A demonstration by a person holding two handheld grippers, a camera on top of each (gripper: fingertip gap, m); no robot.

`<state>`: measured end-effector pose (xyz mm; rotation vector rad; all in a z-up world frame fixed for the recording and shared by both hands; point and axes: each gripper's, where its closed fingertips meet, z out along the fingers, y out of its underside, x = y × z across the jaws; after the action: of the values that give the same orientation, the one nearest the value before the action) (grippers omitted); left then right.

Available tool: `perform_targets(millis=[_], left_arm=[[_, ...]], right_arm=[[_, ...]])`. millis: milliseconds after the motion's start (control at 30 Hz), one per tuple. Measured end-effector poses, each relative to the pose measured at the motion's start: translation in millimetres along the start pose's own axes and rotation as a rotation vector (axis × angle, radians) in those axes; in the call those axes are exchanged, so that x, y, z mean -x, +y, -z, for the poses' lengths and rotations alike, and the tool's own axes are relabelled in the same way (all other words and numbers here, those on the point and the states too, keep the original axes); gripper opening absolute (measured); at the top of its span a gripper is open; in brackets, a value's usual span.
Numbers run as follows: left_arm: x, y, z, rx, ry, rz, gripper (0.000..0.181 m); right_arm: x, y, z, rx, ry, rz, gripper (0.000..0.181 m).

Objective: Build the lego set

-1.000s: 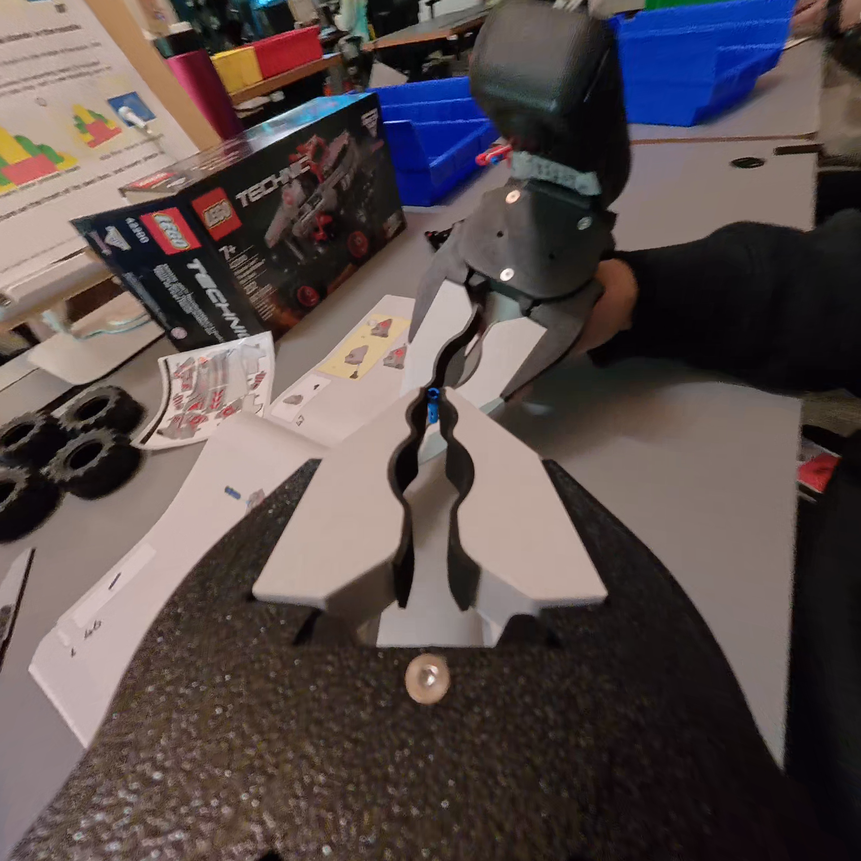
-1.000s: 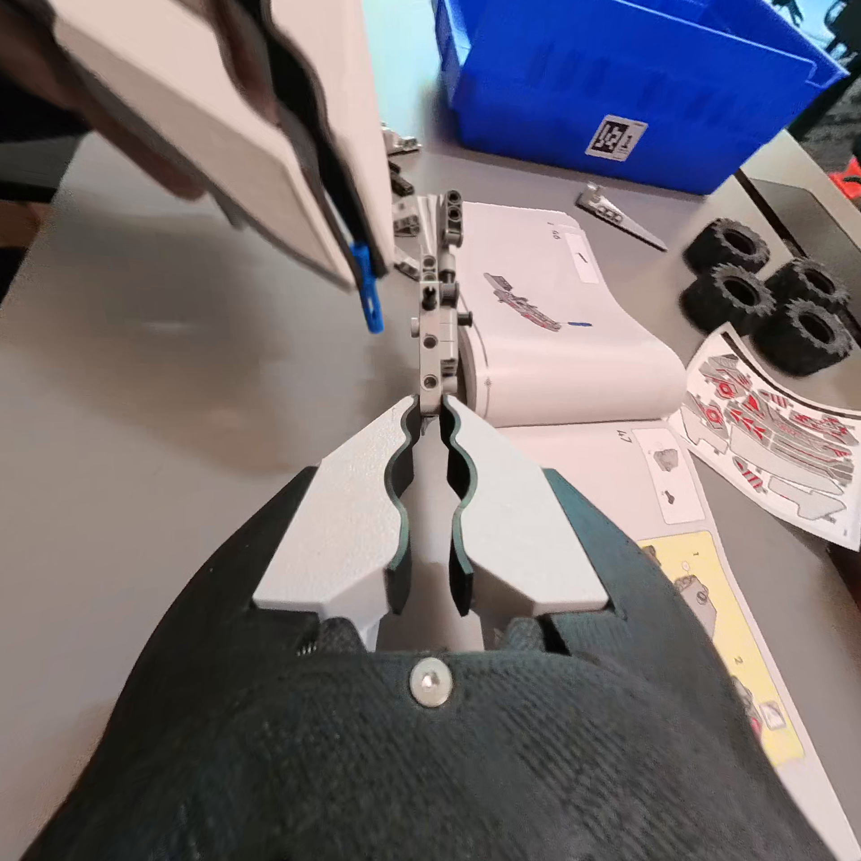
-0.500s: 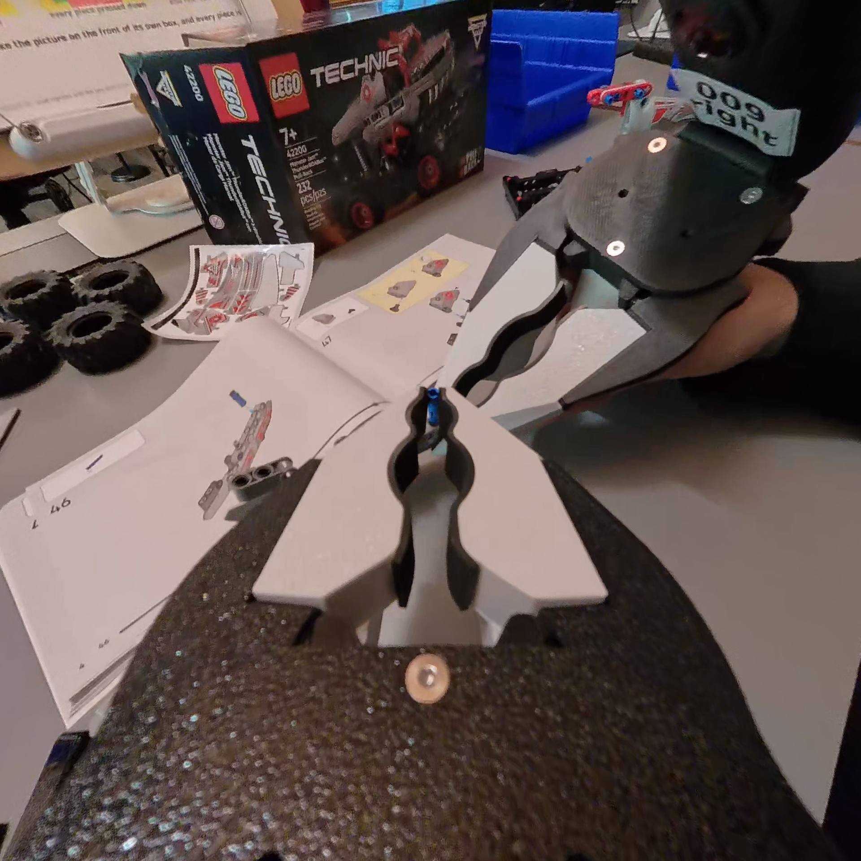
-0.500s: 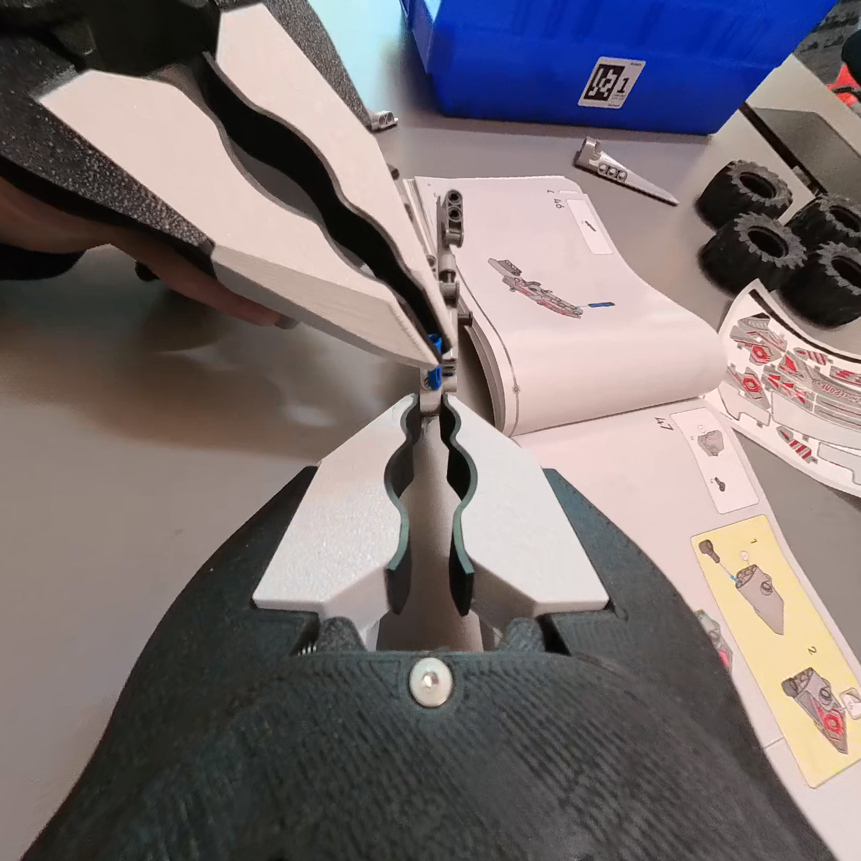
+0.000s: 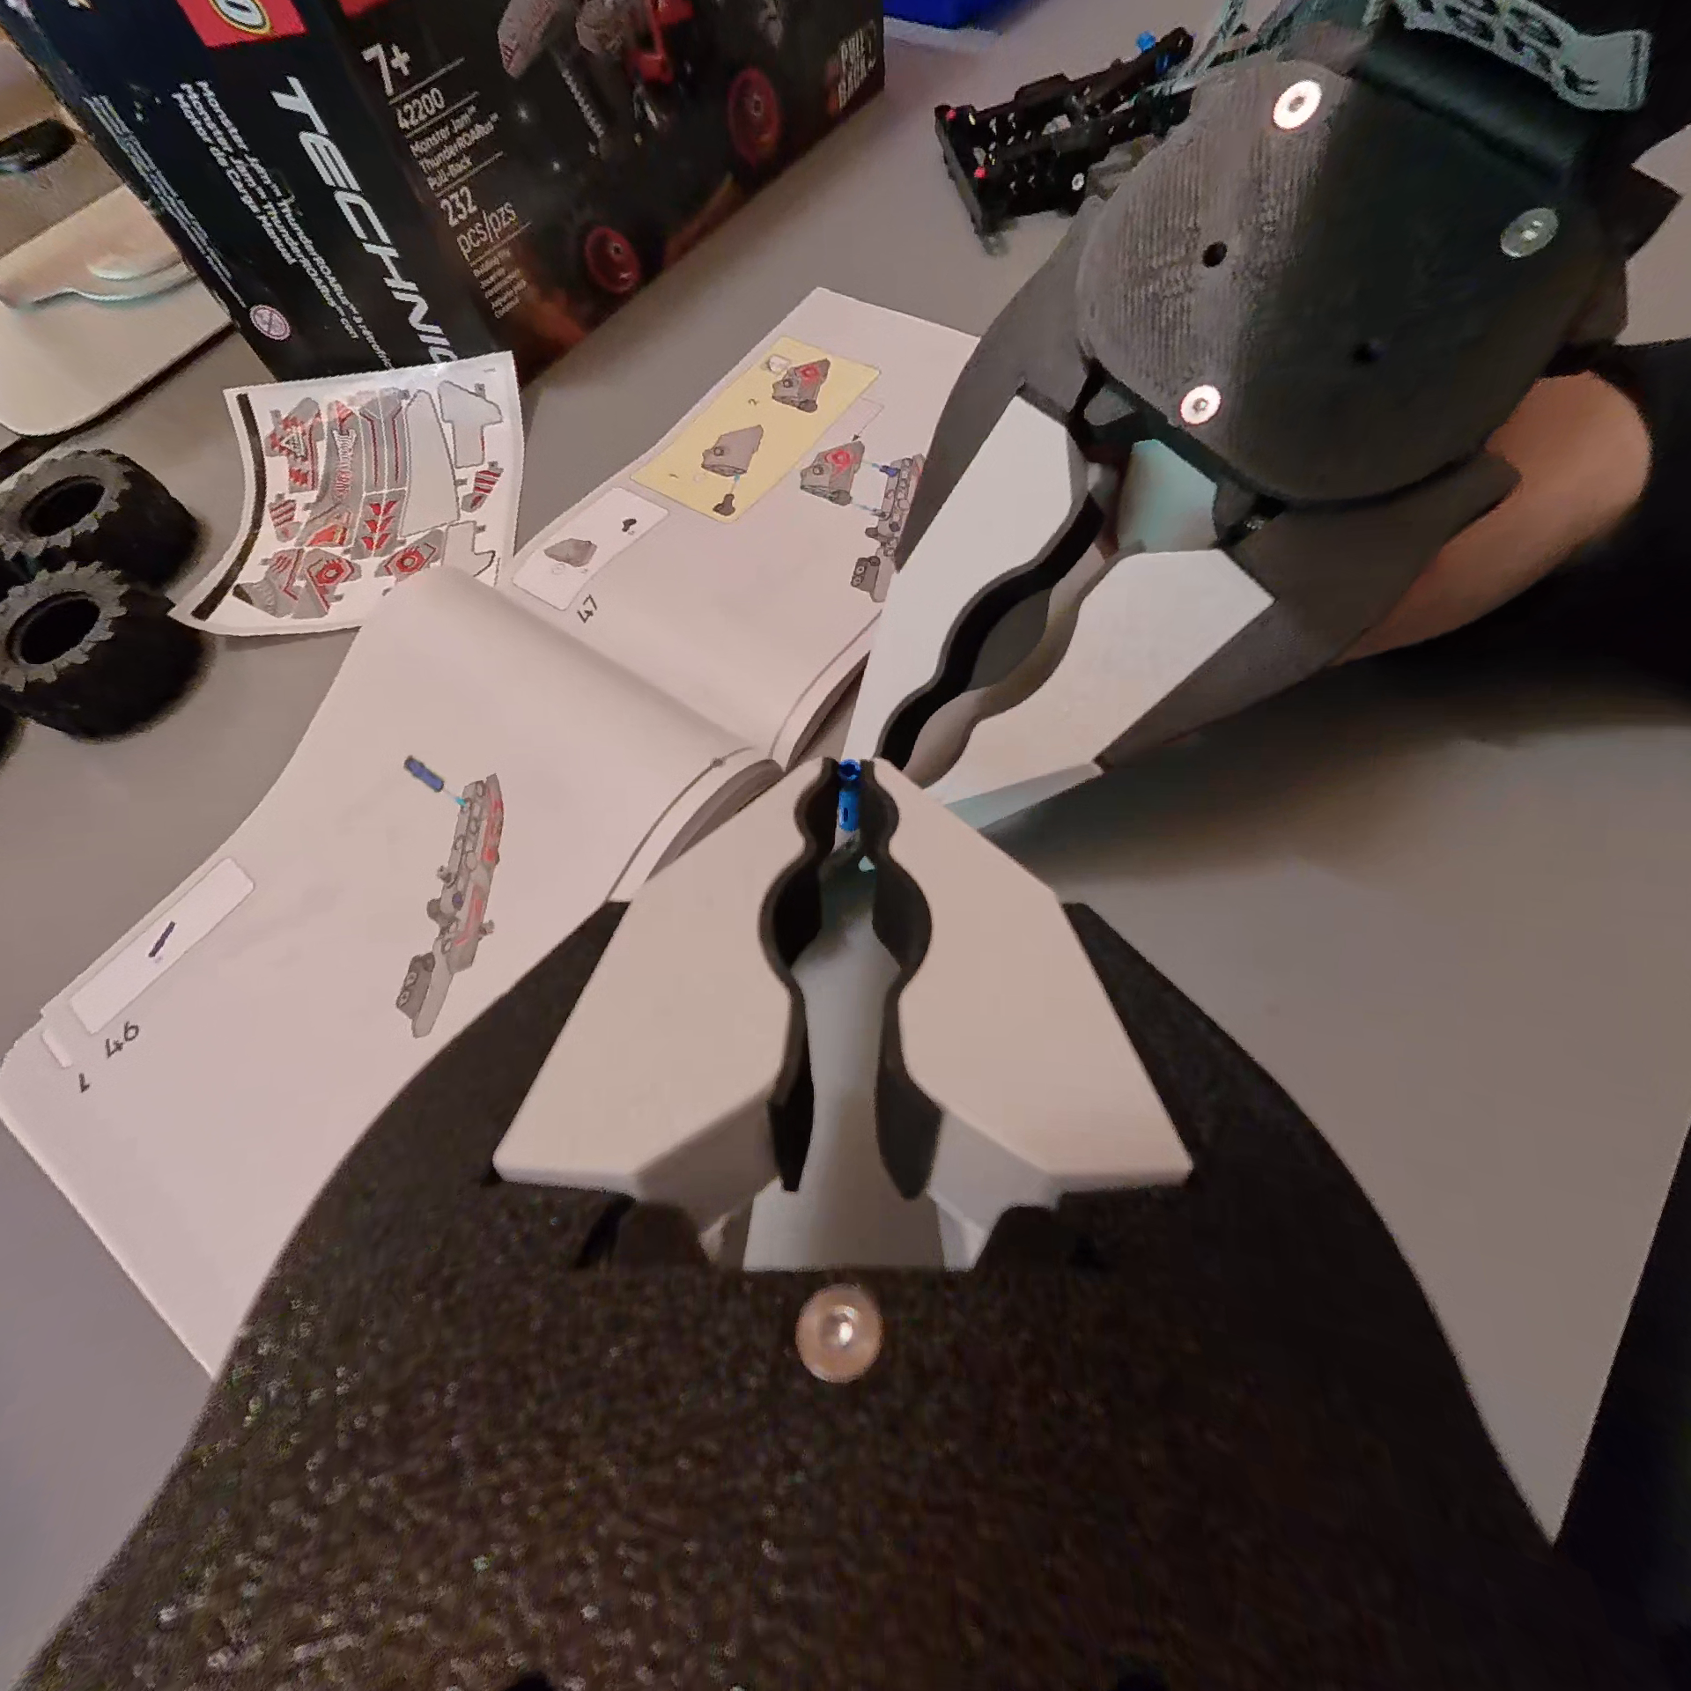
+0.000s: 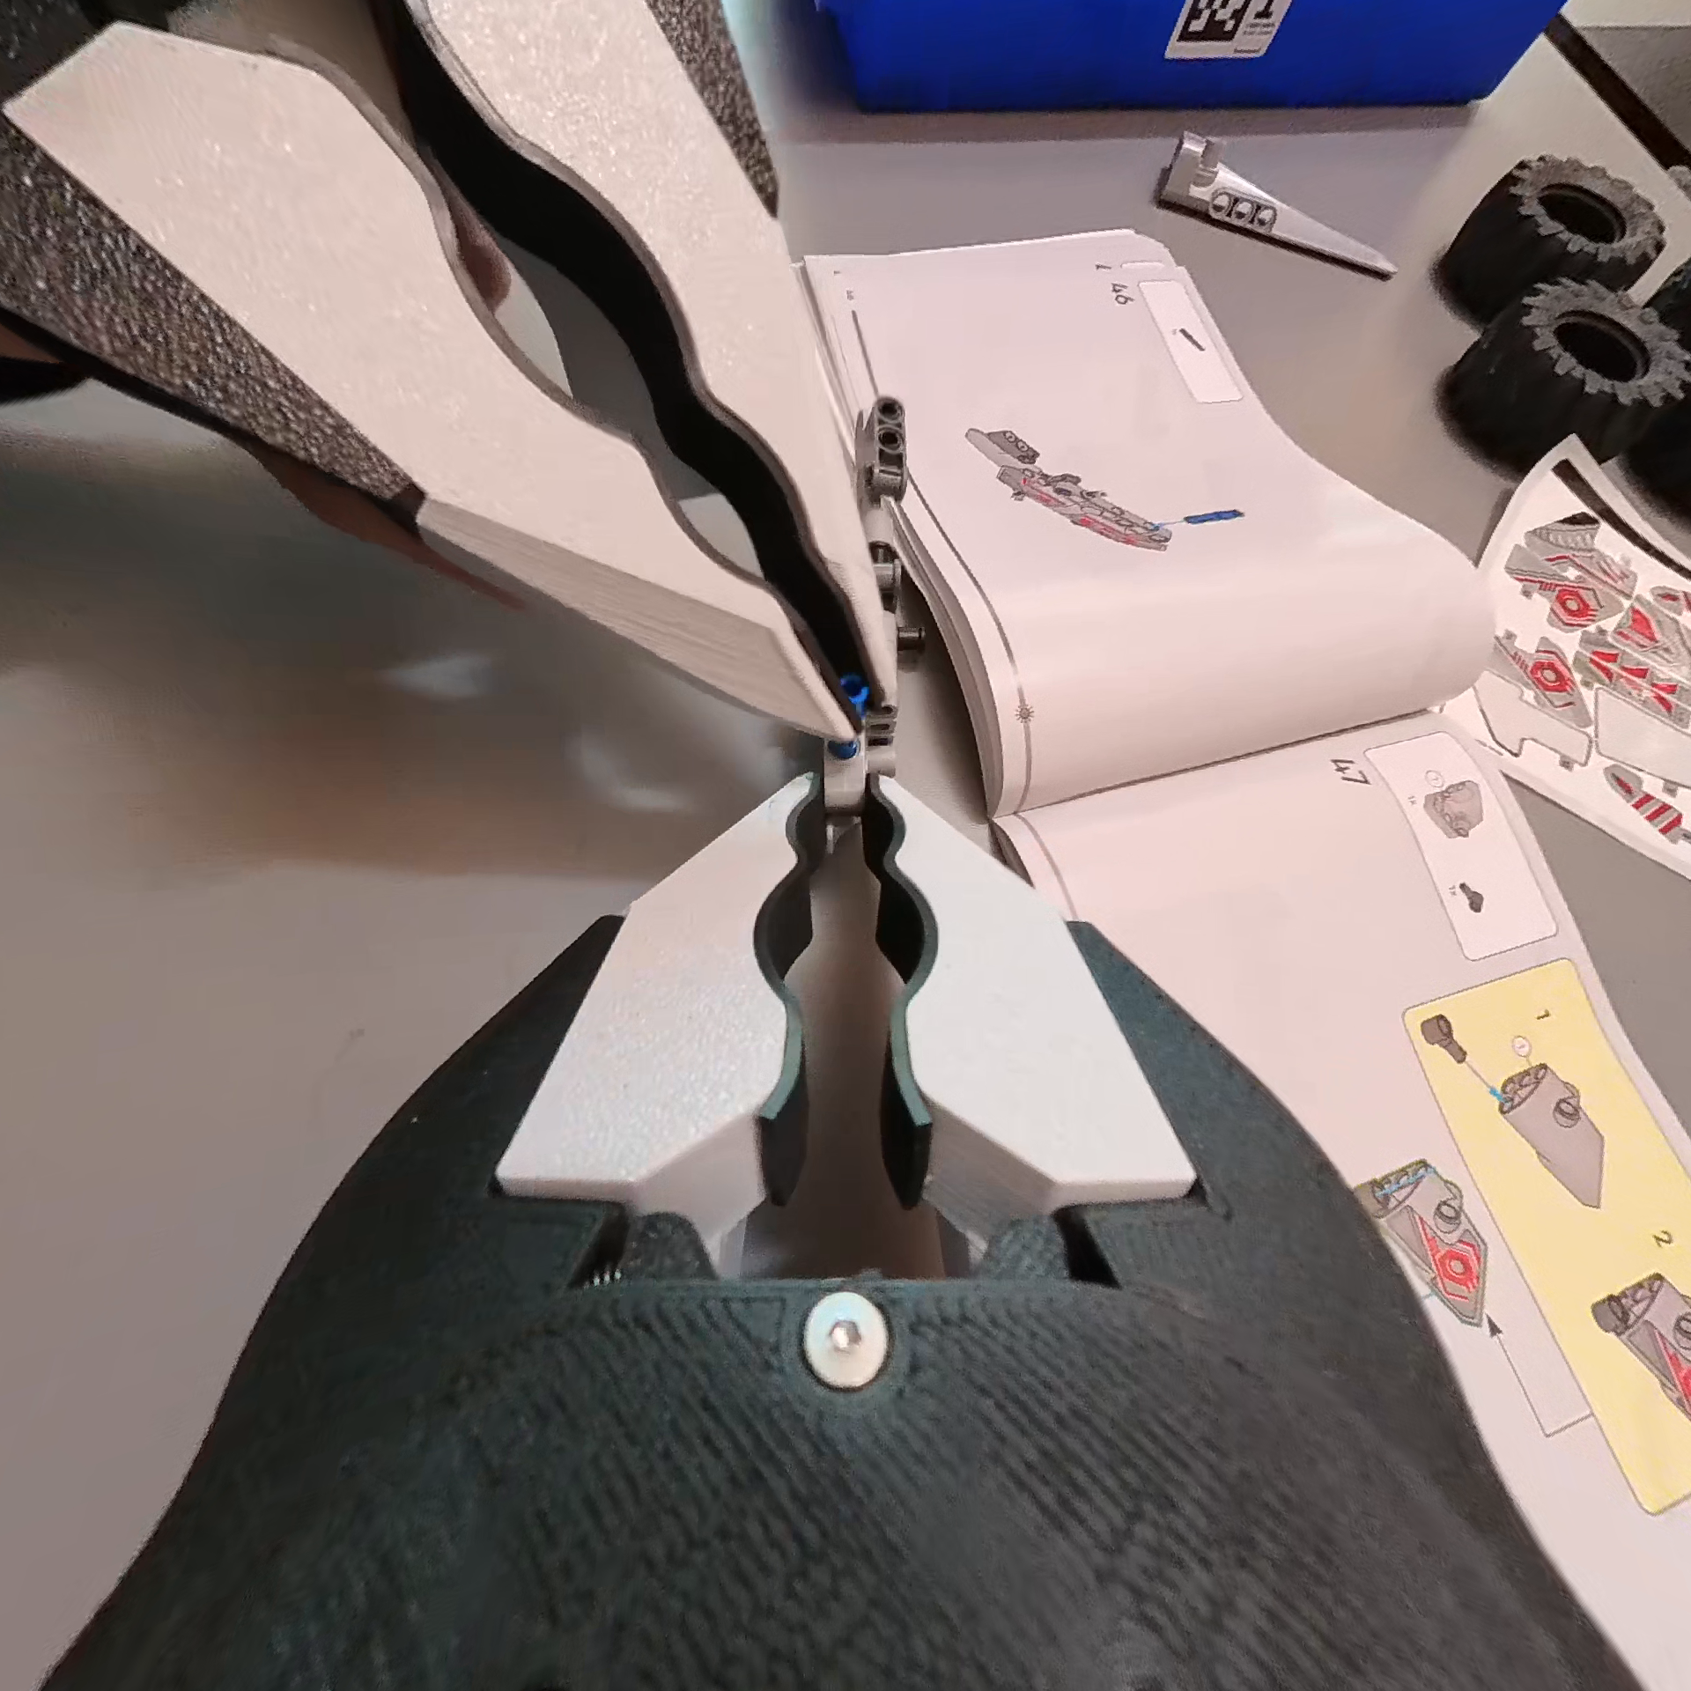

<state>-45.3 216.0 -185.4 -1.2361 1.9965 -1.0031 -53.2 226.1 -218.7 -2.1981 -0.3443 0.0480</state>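
My left gripper [image 5: 847, 778] is shut on a small blue pin [image 5: 847, 794], which sticks out between its tips. My right gripper [image 6: 846, 794] is shut on the near end of a long grey beam assembly [image 6: 880, 549] that stands up and away from it. In the right wrist view the left gripper [image 6: 846, 723] comes in from the upper left, and its blue pin [image 6: 851, 714] meets the side of the assembly just above my right fingertips. In the left wrist view the right gripper [image 5: 892, 750] comes in from the upper right, tip to tip with the left; the assembly is hidden there.
The open instruction booklet [image 5: 586, 695] lies under both grippers. A sticker sheet [image 5: 366, 485], black tyres [image 5: 82, 586] and the set's box [image 5: 439, 156] lie beyond. A black chassis part [image 5: 1034, 146], a blue bin [image 6: 1171, 46] and a grey wedge piece [image 6: 1263, 206] sit farther off. Both grippers' tips are close together, under 4 cm apart.
The two grippers have closed in on each other. The blue pin, a hand's width left of the assembly a second ago, now touches its side at the lower end.
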Motion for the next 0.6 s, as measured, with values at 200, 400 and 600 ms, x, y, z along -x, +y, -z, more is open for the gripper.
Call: perform_targets(millis=[200, 400, 600], left_arm=[[0.2, -0.7, -3.4, -0.016, 0.027, 0.037, 0.002], [1.0, -1.1, -1.6, -0.106, 0.059, 0.055, 0.002], [-1.1, -0.8, 0.3, -0.147, 0.058, 0.044, 0.002]], right_arm=[[-0.4, -0.4, 0.7, -0.004, -0.007, -0.012, 0.007], [0.2, -0.3, 1.4, -0.006, -0.033, -0.043, 0.006], [2.7, 0.0, 2.1, -0.006, -0.074, -0.07, 0.006]])
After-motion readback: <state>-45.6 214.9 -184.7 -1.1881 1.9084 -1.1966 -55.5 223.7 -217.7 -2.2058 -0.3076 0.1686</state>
